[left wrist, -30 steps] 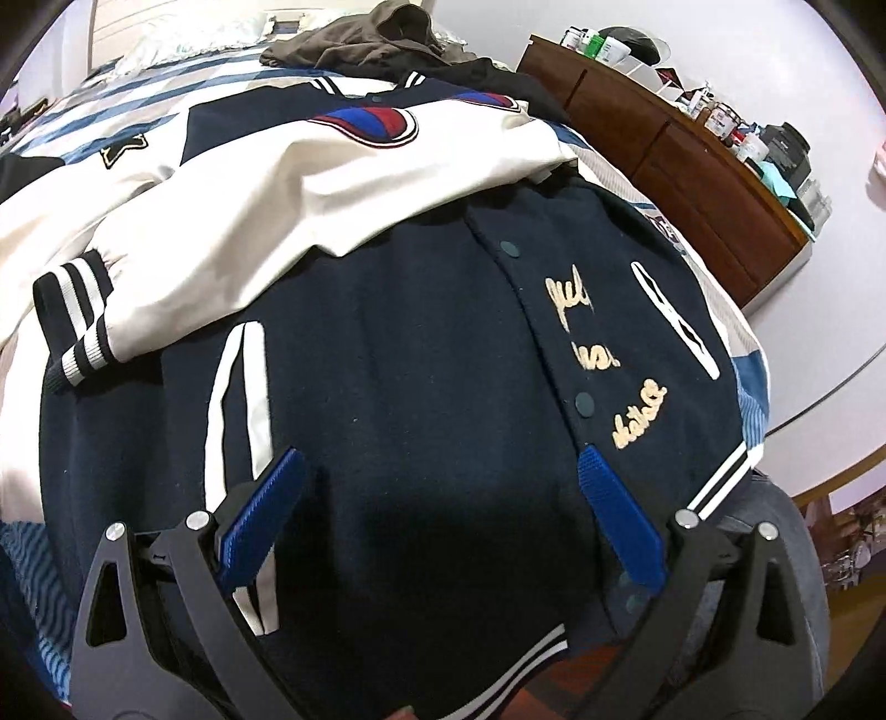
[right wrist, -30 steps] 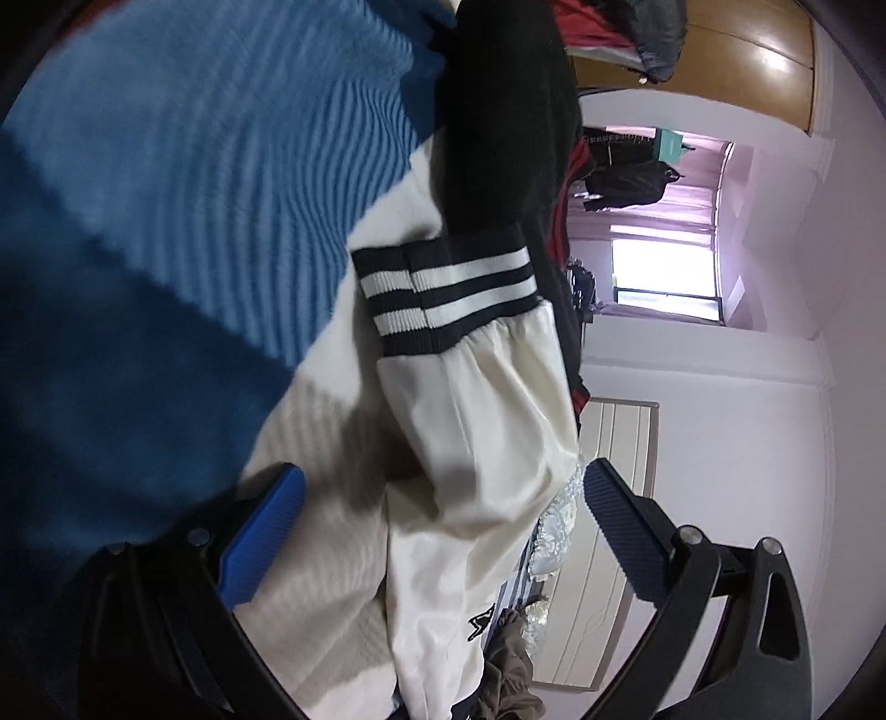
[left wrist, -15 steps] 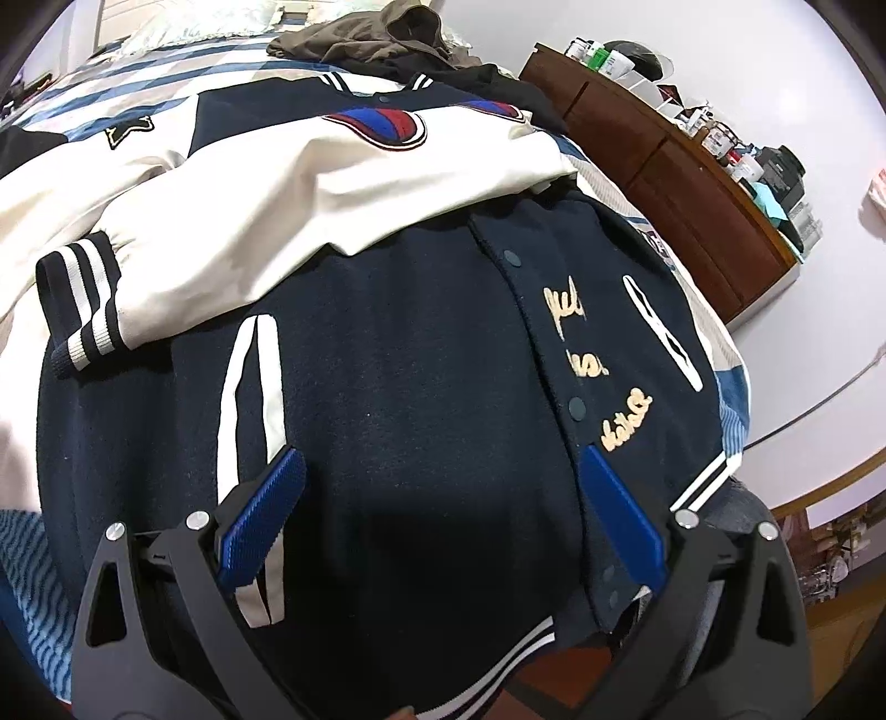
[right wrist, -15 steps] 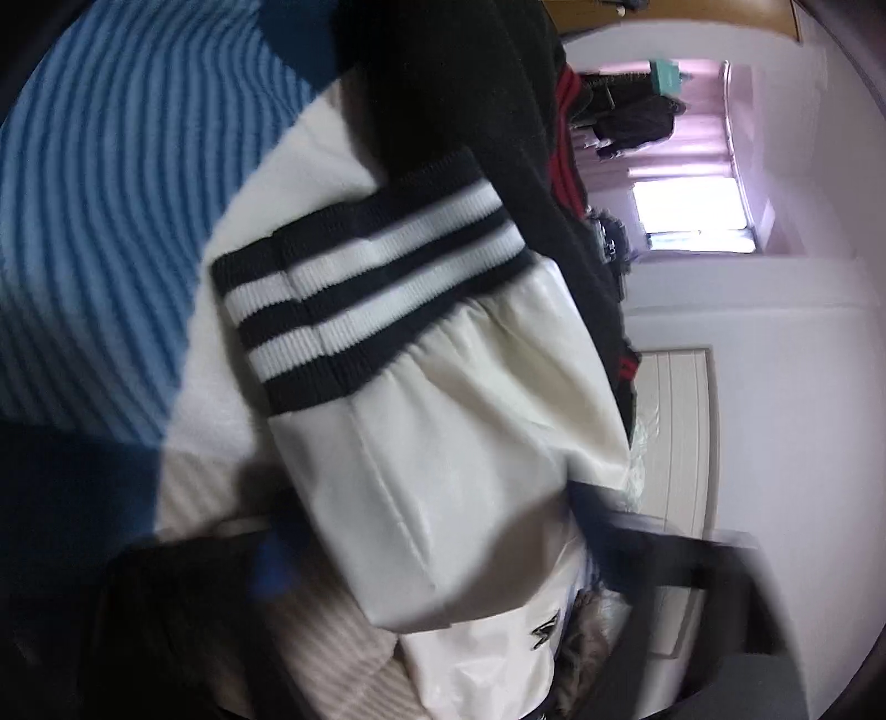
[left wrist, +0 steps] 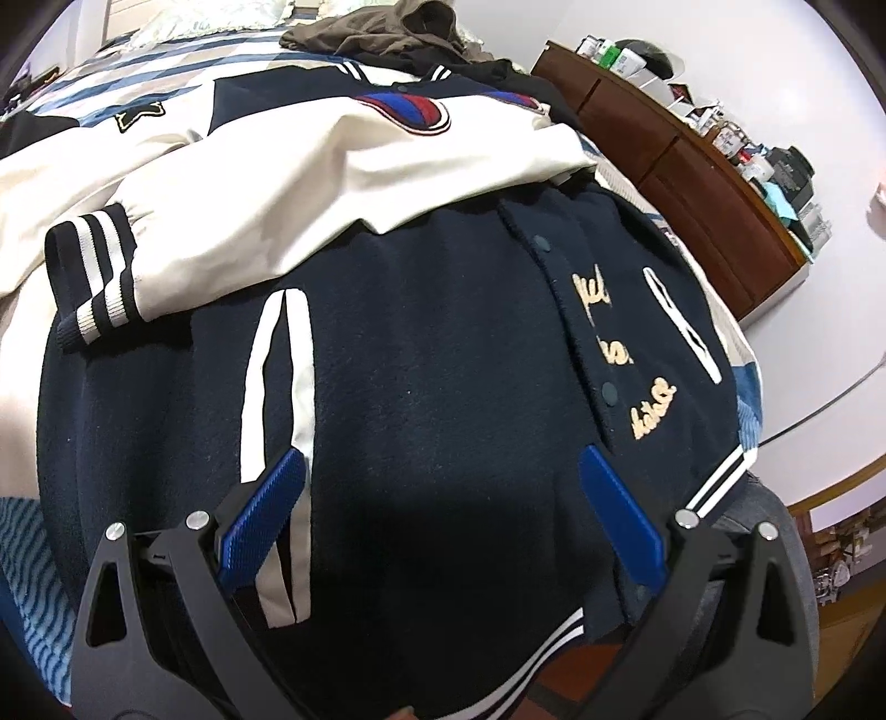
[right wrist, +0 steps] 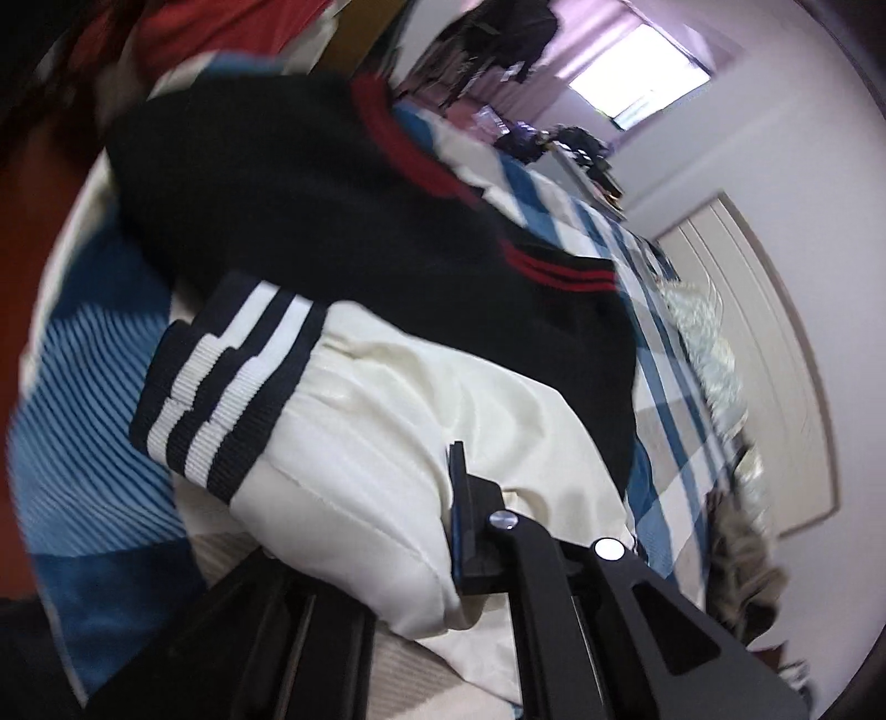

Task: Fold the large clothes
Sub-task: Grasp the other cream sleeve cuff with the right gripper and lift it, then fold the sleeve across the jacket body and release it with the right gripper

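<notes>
A navy varsity jacket (left wrist: 432,360) with cream sleeves lies front-up on the bed. One cream sleeve (left wrist: 310,194) is folded across its chest, its striped cuff (left wrist: 91,271) at the left. My left gripper (left wrist: 443,515) is open and empty, just above the jacket's lower front near the hem. In the right wrist view my right gripper (right wrist: 410,531) is shut on the other cream sleeve (right wrist: 387,443), a little behind its striped cuff (right wrist: 221,382). Only its right finger (right wrist: 470,531) shows; the sleeve hides the other.
The bed has a blue and white striped cover (right wrist: 83,415). A black garment with red trim (right wrist: 332,205) lies beside the held sleeve. A brown garment (left wrist: 376,27) lies at the bed's far end. A wooden dresser (left wrist: 692,166) with bottles stands to the right.
My right gripper moved in over the cream sleeve and shut on it behind the cuff. My left gripper stayed open and drifted slightly over the jacket's front.
</notes>
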